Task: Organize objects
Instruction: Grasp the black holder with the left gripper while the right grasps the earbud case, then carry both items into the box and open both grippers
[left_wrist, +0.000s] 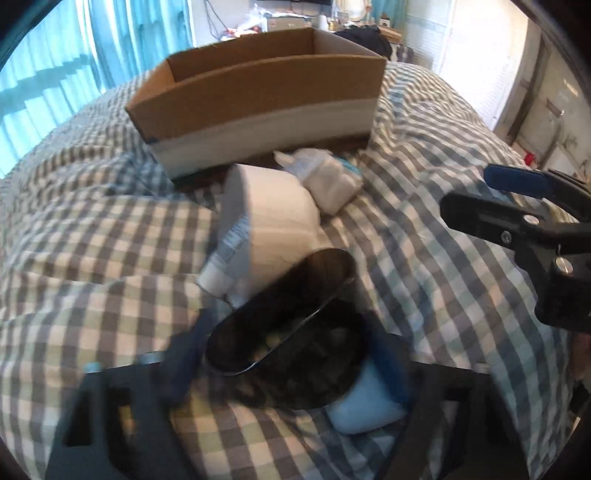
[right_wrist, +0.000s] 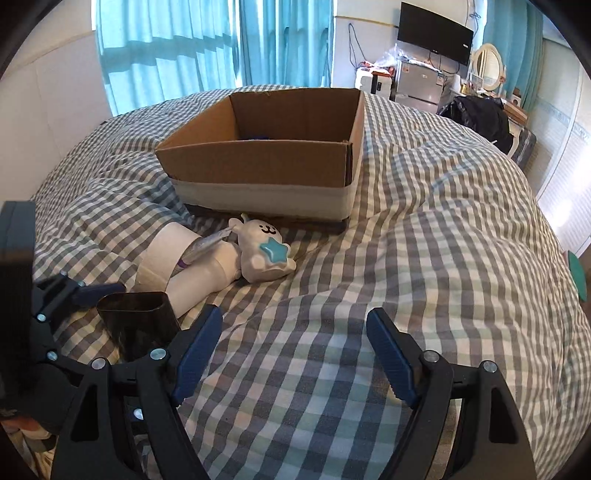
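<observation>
My left gripper (left_wrist: 284, 354) is shut on a dark translucent container (left_wrist: 288, 325), blurred in its own view; it also shows in the right wrist view (right_wrist: 138, 317), held just above the bed. Beyond it lie a white paper roll (left_wrist: 273, 221) with a tube (left_wrist: 231, 251) across it and a white plush toy (right_wrist: 264, 251) with a teal star. An open cardboard box (right_wrist: 266, 155) stands further back on the bed. My right gripper (right_wrist: 295, 350) is open and empty above the checked duvet, to the right of the container.
The checked duvet (right_wrist: 424, 258) is rumpled into folds on the left. A small pale blue cushion (left_wrist: 365, 402) lies under the left gripper. A desk with a TV, fridge and mirror stands beyond the bed; curtains hang behind.
</observation>
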